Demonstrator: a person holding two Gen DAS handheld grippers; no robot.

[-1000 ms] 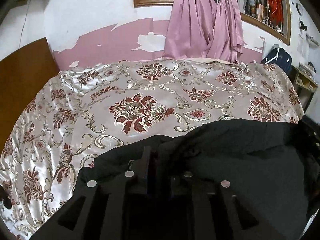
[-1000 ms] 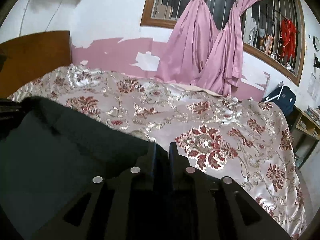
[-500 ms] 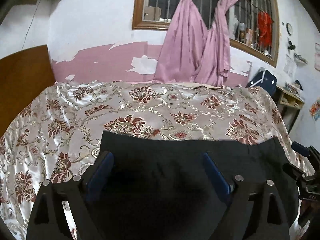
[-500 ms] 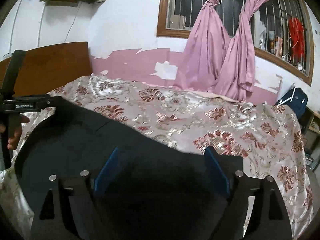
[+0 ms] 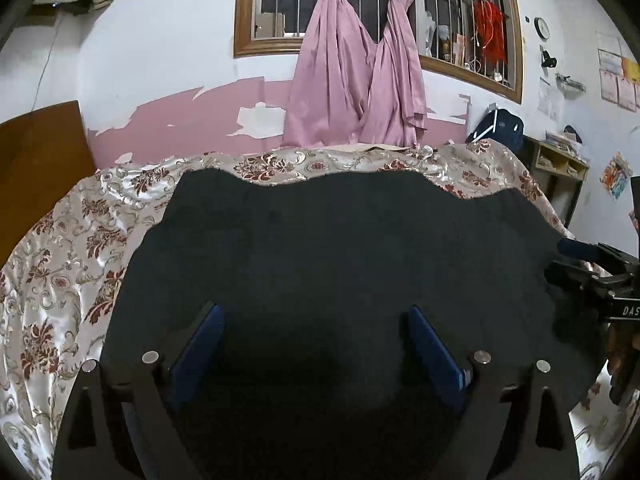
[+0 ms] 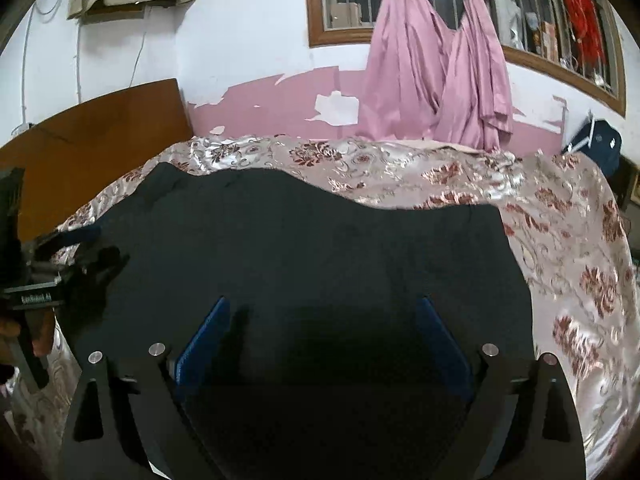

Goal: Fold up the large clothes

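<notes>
Dim indoor light, sharp centres, fisheye bending and dark corners

Black garment point(image 5: 340, 260) is lying flat, leaving bedspread point(image 5: 60, 280) bare leftward; headboard point(image 6: 100, 136) and curtains point(image 5: 356, 80) are blocking beyond.

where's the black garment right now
The black garment lies spread flat on the floral bedspread, near side of the bed in both views, below the pink curtains.

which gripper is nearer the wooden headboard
Left. The left gripper is over the black garment's headboard side; the right gripper is over the far side.
</notes>
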